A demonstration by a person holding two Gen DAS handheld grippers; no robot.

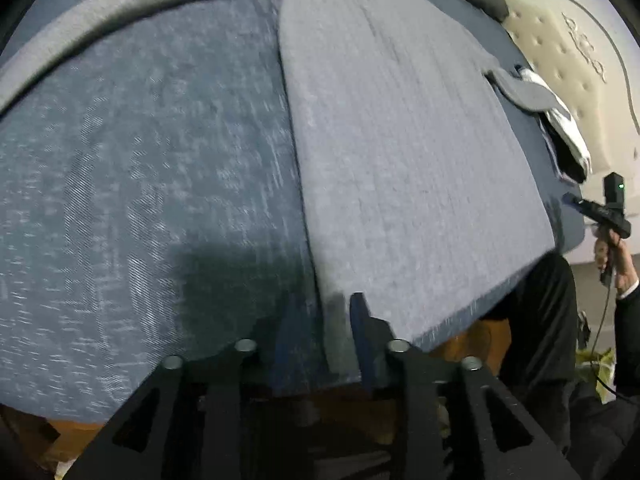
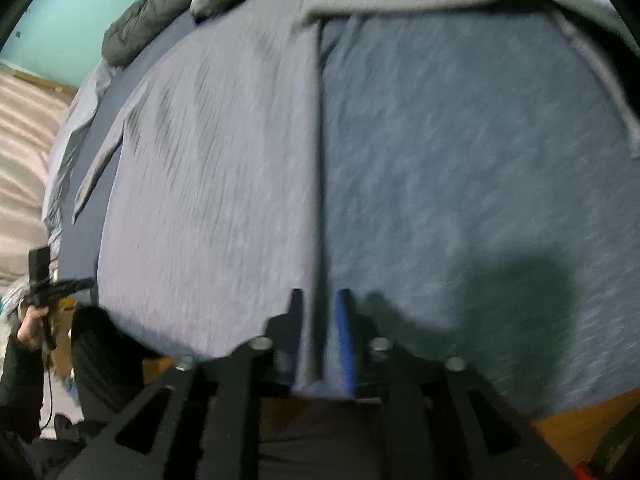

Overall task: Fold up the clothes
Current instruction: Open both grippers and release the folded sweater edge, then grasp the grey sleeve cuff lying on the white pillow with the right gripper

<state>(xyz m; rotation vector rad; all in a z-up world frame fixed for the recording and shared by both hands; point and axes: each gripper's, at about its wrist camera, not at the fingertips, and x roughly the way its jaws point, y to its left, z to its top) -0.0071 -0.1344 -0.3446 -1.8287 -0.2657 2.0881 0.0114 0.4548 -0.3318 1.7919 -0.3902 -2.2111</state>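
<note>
**Near hem between both tongs: square up before folding**

Grey garment (image 1: 400, 140) spread flat on the blue-flecked bed (image 1: 140, 160), filling the right half of the left wrist view and the left half of the right wrist view (image 2: 208, 180). One sleeve (image 1: 520, 88) poking out at the upper right of the left view.

Left tongs (image 1: 325, 300) at bottom centre, parted only a little, straddling the garment's near left corner; cloth lying between the fingers, seemingly loose rather than pinched. Right tongs (image 2: 320, 294) at bottom centre of their own view, likewise narrowly parted, astride the garment's other long edge, with no firm bite apparent there either.

Probably the start of the bottom-up fold, so:

- Close each pair fully on the hem before lifting; check for both layers inside, not just the top one.
- Keep clear of the bed sheet underneath, close under the lower finger and easy to catch.
- Lift both corners together and level, then carry toward the top of the frame, matching hem to shoulders.
- Stop short of the second grey garment (image 1: 120, 8) and the dark jacket (image 2: 132, 28) along the top.
- Tuck in the stray sleeve first, or expect a lump.
</note>
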